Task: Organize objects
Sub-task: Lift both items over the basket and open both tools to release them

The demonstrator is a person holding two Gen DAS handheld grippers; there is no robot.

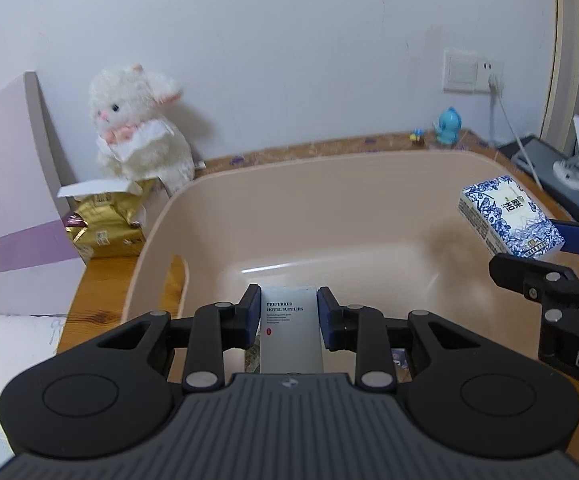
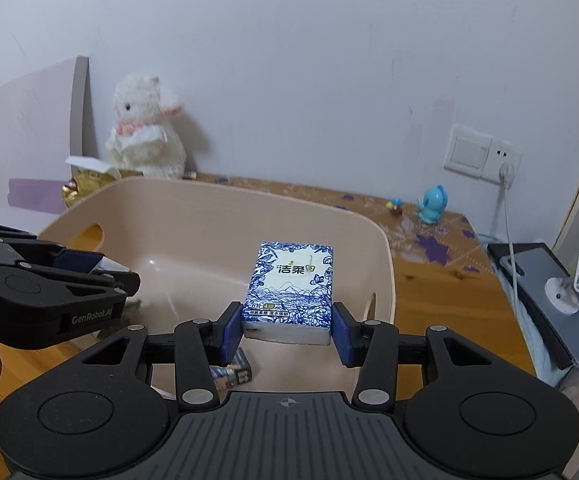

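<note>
A beige plastic basin (image 1: 329,208) (image 2: 209,216) stands on the wooden table. My left gripper (image 1: 289,316) is shut on a slim grey-white box (image 1: 289,328) printed "Preferred Hotel Supplies", held over the basin's near edge. My right gripper (image 2: 288,334) is shut on a blue-and-white tissue pack (image 2: 289,288), held above the basin's right part. The left wrist view shows the same tissue pack (image 1: 509,216) at the right, between the right gripper's blue pads. The left gripper (image 2: 93,266) enters the right wrist view from the left. A small dark box (image 2: 235,372) lies on the basin floor.
A white plush rabbit (image 1: 137,124) (image 2: 145,132) sits against the wall on a gold packet (image 1: 105,220). A blue toy figure (image 1: 449,124) (image 2: 431,204) stands at the back right. A wall socket with a cable (image 2: 505,208) and a grey device (image 2: 545,280) are at the right.
</note>
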